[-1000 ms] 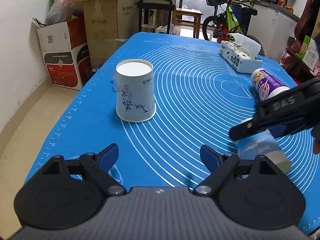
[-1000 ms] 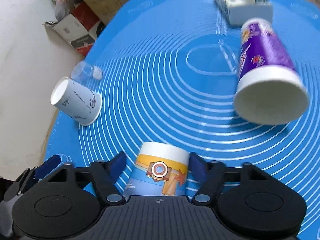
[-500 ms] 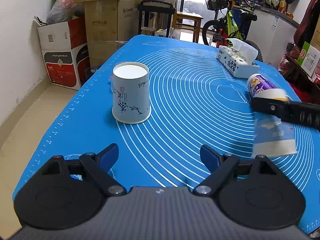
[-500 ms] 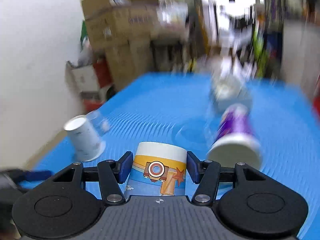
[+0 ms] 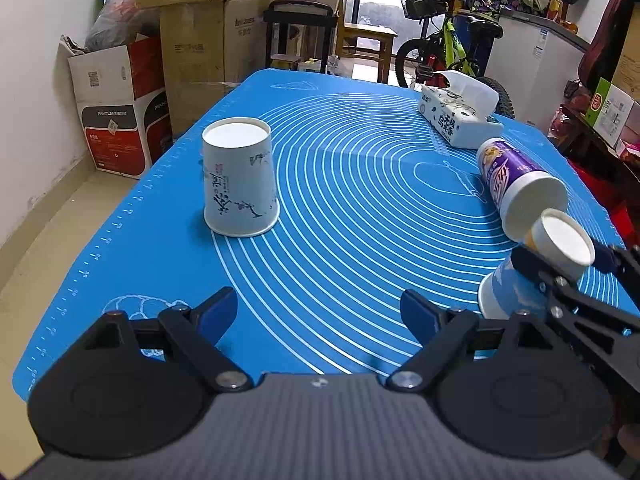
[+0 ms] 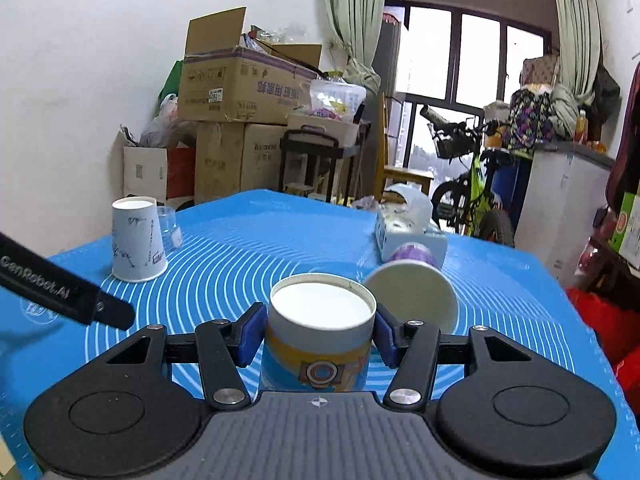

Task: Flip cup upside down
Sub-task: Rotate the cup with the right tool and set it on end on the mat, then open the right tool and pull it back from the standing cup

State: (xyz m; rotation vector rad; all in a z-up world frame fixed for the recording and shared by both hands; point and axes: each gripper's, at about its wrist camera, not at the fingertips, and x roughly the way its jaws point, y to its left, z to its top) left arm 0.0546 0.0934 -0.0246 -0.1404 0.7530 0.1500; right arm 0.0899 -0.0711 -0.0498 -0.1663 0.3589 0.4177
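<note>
- Paper, smooth and tapered: the blue-and-orange printed cup (image 6: 318, 344) sits clamped between the right gripper (image 6: 318, 334)'s blue pads, its flat white base up and its rim pointing down, tilted when seen from the left wrist view (image 5: 536, 272).
- Blue silicone baking mat (image 5: 360, 216) with white concentric rings covers the table beneath it.
- Left gripper (image 5: 318, 314) hangs over the near edge of the mat, its black linkage fingers spread wide with nothing between them.
- White paper cup (image 5: 239, 178) with ink-style plum branches stands upside down on the mat's left side; a small clear plastic cup (image 6: 170, 226) stands just behind it.
- Purple-printed paper cup (image 5: 516, 184) lies on its side, round mouth toward the grippers.
- Soft-pack tissues (image 5: 456, 114), one crumpled sheet poking out, lie beyond the purple cup.
</note>
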